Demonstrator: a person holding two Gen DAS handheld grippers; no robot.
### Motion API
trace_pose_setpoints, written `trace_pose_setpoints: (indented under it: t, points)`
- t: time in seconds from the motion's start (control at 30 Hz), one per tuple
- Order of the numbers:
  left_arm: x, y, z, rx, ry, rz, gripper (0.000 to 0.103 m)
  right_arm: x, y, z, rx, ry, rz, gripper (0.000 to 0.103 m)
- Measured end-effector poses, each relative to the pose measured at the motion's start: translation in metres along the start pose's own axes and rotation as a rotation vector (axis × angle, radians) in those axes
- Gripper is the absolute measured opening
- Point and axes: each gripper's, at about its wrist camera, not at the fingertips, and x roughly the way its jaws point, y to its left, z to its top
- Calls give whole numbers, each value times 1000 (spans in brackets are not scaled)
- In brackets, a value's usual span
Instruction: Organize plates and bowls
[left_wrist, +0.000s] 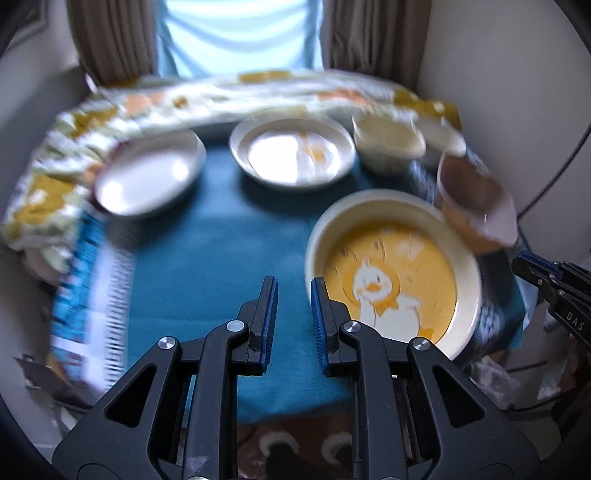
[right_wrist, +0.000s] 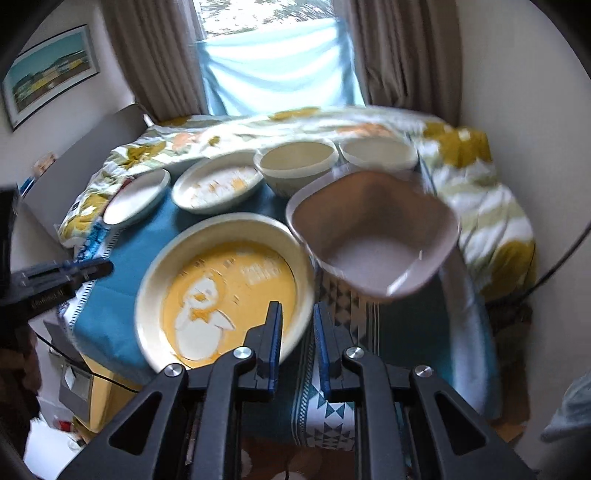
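The duck plate (right_wrist: 225, 288) lies empty at lower centre of the right view on the teal cloth (right_wrist: 122, 332). A pinkish square bowl (right_wrist: 373, 236), empty, sits just right of it. Behind stand a white plate (right_wrist: 138, 195), a patterned plate (right_wrist: 218, 184) and two cream bowls (right_wrist: 297, 162), all empty. The left tongs (left_wrist: 293, 295) and right tongs (right_wrist: 297, 321) each stand narrowly apart, holding nothing.

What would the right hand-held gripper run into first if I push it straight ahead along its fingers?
Probably the pinkish-brown square bowl, which sits just ahead of the open right hand-held gripper and slightly to its right. The yellow duck plate rim lies beside the left finger and might be grazed. Motion blur makes depth uncertain.
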Motion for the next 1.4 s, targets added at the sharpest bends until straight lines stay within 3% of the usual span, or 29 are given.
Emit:
trace_pose_setpoints:
  t: [0.07,0.1,0.17,0.2,0.23,0.3,0.33,0.4,0.63,0.87,0.97,1.13,1.17,1.27,1.4]
  points:
    - [-29,4,11,-10,-51,48,18,-18,12,18,-47,-32,18,17]
    - [-43,6,16,-17,-77,59,20,-23,17,26,-61,-41,22,25]
    - [-66,10,24,-31,-120,75,39,-37,30,44,-97,-91,43,62]
    - [-78,13,28,-45,-149,99,84,-42,36,53,-111,-110,69,95]
    - [-87,16,29,-57,-181,124,102,-47,43,61,-127,-130,99,103]
    - [-110,23,31,-74,-283,169,103,-54,55,75,-147,-173,155,103]
    - [-116,26,35,-73,-290,179,103,-54,62,81,-161,-179,165,103]
    - [-121,34,41,-84,-285,216,103,-50,76,93,-194,-184,197,103]
    - [-108,104,55,-240,-220,226,103,-2,127,153,-252,-187,333,103]
    - [-48,201,70,-458,-144,159,103,86,179,216,-320,-29,341,103]
    - [-10,233,78,-517,-96,106,103,132,199,238,-334,6,285,103]
    - [56,266,86,-564,-1,24,101,231,215,257,-302,223,302,103]
    - [67,269,87,-566,16,12,100,242,216,256,-303,245,297,103]
    - [101,278,89,-568,80,-8,78,278,222,252,-316,307,292,99]
    - [135,284,88,-574,133,-28,64,314,232,248,-353,377,315,72]
